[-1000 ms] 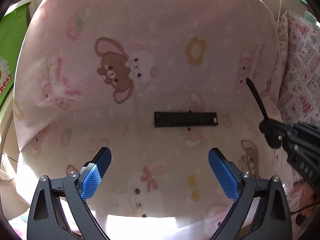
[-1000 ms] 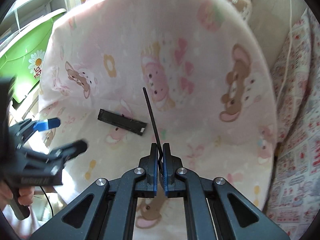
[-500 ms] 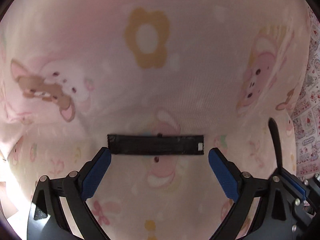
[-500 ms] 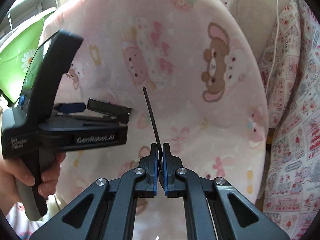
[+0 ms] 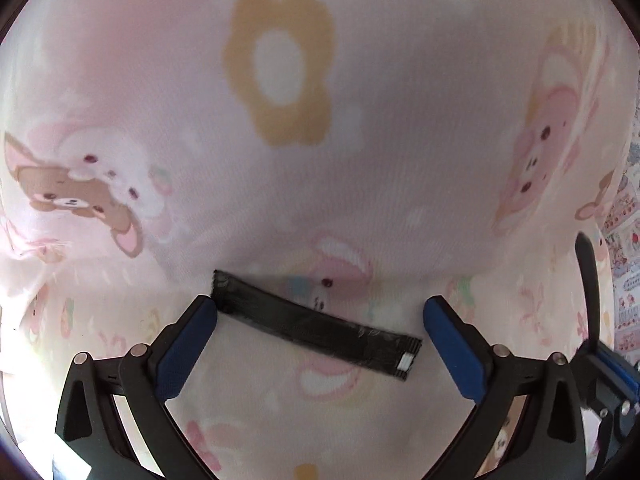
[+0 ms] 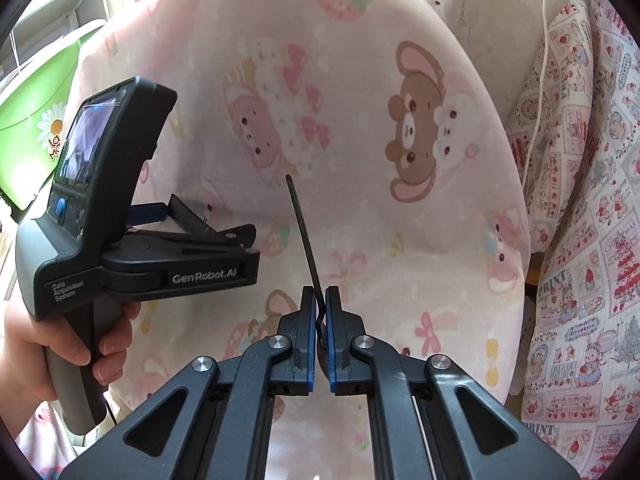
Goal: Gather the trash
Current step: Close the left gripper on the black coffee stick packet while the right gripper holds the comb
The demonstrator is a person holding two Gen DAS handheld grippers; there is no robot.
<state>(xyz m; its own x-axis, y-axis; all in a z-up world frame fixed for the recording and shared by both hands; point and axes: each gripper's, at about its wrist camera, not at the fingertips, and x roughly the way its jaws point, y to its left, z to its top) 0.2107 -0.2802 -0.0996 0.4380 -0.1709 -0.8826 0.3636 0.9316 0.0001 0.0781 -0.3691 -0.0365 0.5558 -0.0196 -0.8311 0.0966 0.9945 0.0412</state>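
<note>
A flat black wrapper (image 5: 316, 320) lies on a pink cartoon-print cloth (image 5: 280, 184) that covers a cushioned seat. My left gripper (image 5: 320, 307) is open and low over it, one blue pad at each end of the wrapper. In the right wrist view the wrapper (image 6: 188, 216) shows just past the left gripper's body (image 6: 140, 240), which a hand (image 6: 60, 340) holds. My right gripper (image 6: 319, 296) is shut on a thin black stick (image 6: 302, 220) that points up and away from it. The same stick (image 5: 588, 280) shows at the right edge of the left wrist view.
A green plastic bin (image 6: 24, 120) stands at the far left beside a pale shelf (image 6: 60, 12). Strawberry-print fabric (image 6: 580, 240) hangs at the right, with a white cable (image 6: 540, 80) running down the wall behind it.
My left gripper has come forward and down to the wrapper, which now lies between its open pads and looks slanted. The right gripper has kept the stick and hardly moved.
</note>
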